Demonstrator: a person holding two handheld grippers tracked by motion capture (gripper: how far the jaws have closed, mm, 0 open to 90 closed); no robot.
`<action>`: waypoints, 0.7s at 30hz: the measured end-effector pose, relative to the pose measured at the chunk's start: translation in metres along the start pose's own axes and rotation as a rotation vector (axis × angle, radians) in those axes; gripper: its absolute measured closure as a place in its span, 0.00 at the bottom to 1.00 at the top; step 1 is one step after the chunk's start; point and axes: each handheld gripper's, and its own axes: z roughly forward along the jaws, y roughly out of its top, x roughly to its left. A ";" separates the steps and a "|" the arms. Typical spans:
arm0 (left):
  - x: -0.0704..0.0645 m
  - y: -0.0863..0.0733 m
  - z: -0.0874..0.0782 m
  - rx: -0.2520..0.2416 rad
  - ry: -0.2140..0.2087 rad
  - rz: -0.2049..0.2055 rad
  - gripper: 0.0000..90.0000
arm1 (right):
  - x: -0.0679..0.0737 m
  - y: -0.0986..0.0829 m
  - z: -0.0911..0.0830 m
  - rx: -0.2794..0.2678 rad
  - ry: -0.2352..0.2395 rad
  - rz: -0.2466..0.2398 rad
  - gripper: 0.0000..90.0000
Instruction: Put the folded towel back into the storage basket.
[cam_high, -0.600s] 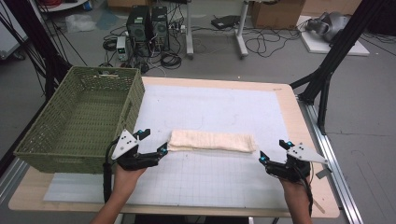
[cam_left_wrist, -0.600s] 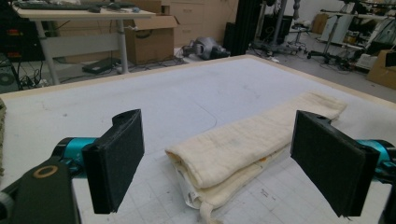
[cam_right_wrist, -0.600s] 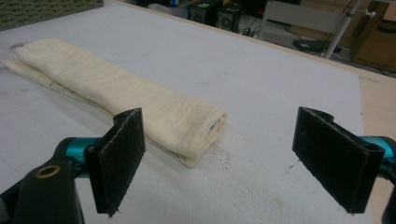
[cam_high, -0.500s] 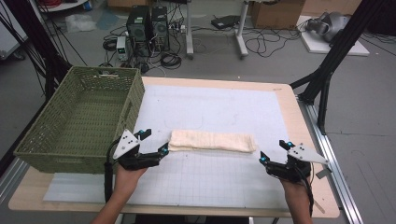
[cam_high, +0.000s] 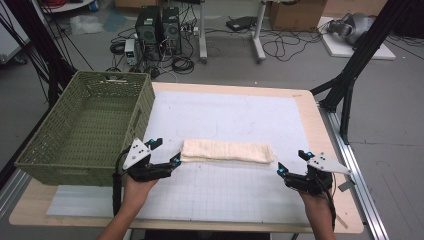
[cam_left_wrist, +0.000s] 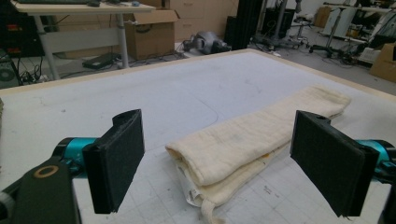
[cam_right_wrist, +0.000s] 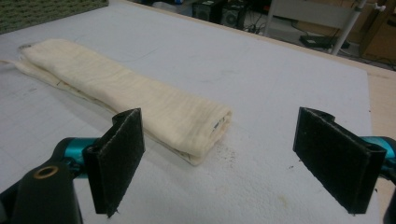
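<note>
Centre frame, both our grippers, left (cam_high: 167, 161) and right (cam_high: 292, 167), gape unclenched beside the folded towel (cam_high: 227, 151); we should pinch every layer.

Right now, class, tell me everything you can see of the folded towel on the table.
The towel is cream, soft woven cloth, folded into a long flat strip of several layers. It lies on the white gridded mat, lengthwise across the table, right of the green basket. A small tag peeks from the layers at each end. The left gripper is open around one end; the right gripper is open near the other, not touching.
</note>
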 end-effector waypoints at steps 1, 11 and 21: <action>-0.001 0.000 0.000 -0.001 -0.002 0.000 0.20 | 0.000 0.000 -0.001 0.000 0.002 -0.002 0.17; -0.003 0.001 0.003 0.012 -0.025 0.004 0.20 | 0.002 -0.001 0.001 0.009 0.009 -0.001 0.17; -0.005 -0.001 0.006 0.049 -0.046 -0.010 0.20 | 0.001 -0.002 0.002 0.017 0.014 -0.005 0.17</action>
